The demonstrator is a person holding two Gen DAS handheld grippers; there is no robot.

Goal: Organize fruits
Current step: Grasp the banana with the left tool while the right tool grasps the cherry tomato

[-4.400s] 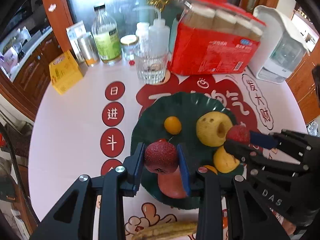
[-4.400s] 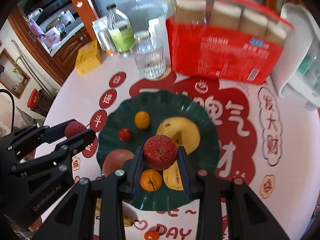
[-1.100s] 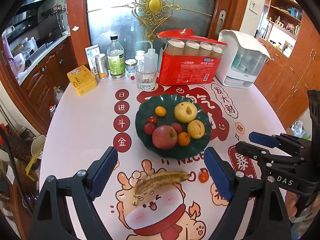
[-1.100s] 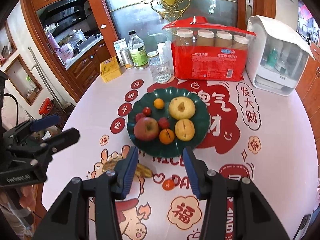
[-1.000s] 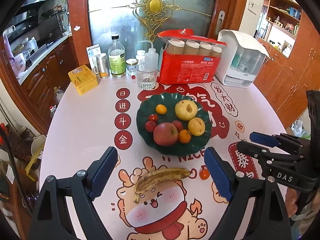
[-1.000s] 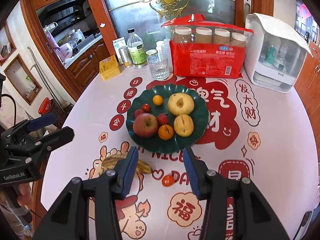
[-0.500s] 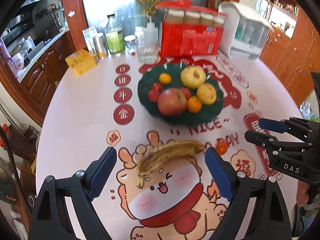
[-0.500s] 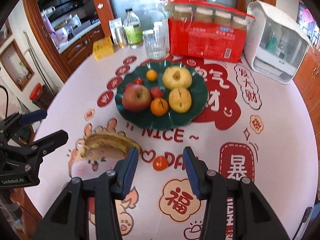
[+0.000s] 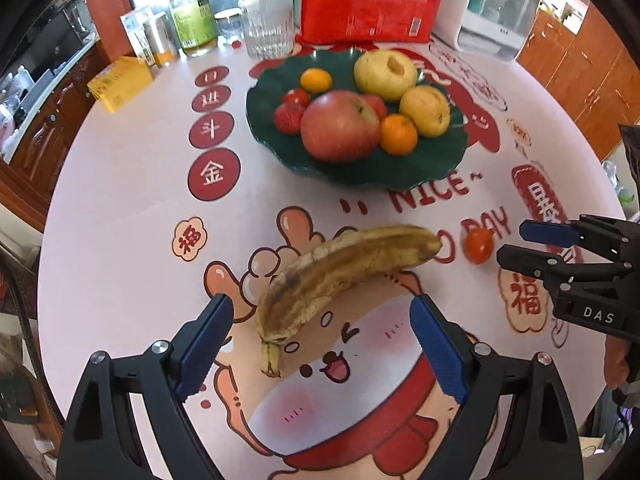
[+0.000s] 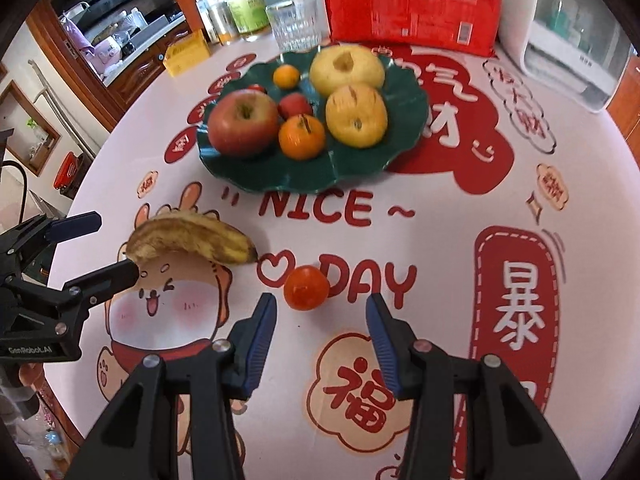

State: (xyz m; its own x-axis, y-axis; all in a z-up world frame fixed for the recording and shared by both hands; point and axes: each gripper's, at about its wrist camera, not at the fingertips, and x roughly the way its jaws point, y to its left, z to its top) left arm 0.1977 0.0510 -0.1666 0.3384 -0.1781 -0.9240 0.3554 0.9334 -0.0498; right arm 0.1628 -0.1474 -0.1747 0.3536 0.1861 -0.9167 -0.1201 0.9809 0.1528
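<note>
A spotted banana lies on the tablecloth just ahead of my open left gripper, its stem end between the blue pads. A small red tomato lies just ahead of my open right gripper. Both show in the other view too: the banana and the tomato. A dark green plate behind them holds an apple, two yellow pears, two oranges and small red fruits. Both grippers are empty.
At the table's back stand a drinking glass, bottles, a red pack of cups, a white appliance and a yellow box. Wooden cabinets surround the round table.
Both grippers have dropped low toward the table and moved forward. The banana now sits at the left gripper's pads and the tomato just ahead of the right gripper's. Both stay open.
</note>
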